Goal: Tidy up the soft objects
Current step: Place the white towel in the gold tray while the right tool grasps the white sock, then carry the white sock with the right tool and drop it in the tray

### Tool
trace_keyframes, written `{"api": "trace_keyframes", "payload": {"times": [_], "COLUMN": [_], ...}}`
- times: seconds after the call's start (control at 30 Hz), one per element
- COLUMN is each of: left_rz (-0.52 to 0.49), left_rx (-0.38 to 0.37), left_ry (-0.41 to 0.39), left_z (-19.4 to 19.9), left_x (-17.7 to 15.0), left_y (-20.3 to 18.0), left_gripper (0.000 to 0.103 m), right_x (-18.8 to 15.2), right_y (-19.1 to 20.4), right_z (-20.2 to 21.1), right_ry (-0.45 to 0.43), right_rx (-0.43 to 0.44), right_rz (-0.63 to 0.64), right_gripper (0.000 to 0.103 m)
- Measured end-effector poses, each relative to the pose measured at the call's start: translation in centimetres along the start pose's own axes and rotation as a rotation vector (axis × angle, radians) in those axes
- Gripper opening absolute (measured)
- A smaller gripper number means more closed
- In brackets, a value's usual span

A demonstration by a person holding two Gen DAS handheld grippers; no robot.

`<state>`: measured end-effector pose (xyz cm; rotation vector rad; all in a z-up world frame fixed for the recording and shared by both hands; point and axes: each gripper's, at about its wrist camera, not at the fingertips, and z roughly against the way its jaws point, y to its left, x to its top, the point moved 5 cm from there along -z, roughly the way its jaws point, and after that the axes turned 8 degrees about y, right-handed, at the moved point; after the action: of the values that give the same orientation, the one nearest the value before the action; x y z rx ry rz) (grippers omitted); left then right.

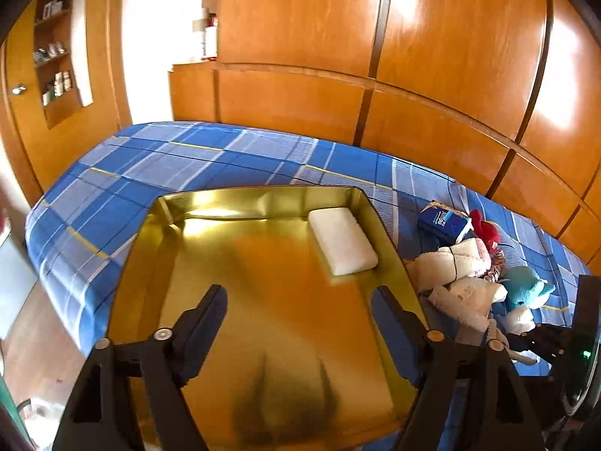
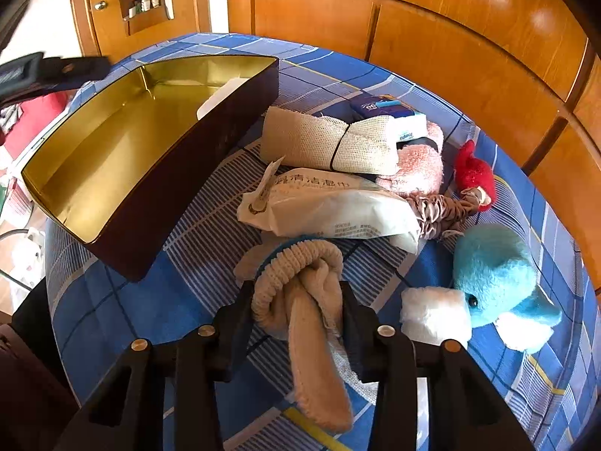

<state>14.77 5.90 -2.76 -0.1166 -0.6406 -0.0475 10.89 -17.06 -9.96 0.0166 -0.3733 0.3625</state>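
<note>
I see bright daylight glaring off the wooden wardrobe doors [image 1: 405, 3] and the gold tin [image 1: 210, 210]; my left view is motion-blurred, and fisheye bending curves both views' edges.

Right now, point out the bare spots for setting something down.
Most of the gold tin floor is free, left of the white pad. Bare bedspread lies beyond the tin. Crowded: the pile around the wipes pack and blue plush.

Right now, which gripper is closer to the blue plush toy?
Right. The right gripper is beside the blue plush toy, its fingers around a beige sock in the pile. The left gripper hangs open over the gold tin, with the pile between it and the toy.
</note>
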Motion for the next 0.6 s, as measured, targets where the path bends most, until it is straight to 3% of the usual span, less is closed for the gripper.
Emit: {"api": "trace_keyframes", "payload": {"times": [0.33, 0.6], "left_rz": [0.035, 0.066], "left_rx": [0.049, 0.063], "left_ry": [-0.019, -0.025], "left_z": [1.5, 1.9], "left_x": [-2.0, -2.6], "left_y": [1.4, 2.3], "left_gripper": [0.089, 0.09], "right_x": [-2.2, 0.0], "right_y": [2.0, 3.1], "right_z": [1.9, 6.0], "right_ry": [0.024, -0.092], "right_rx": [0.046, 0.148], "right_rz": [-0.049, -0.145], "right_gripper": [0.037, 0.037]}}
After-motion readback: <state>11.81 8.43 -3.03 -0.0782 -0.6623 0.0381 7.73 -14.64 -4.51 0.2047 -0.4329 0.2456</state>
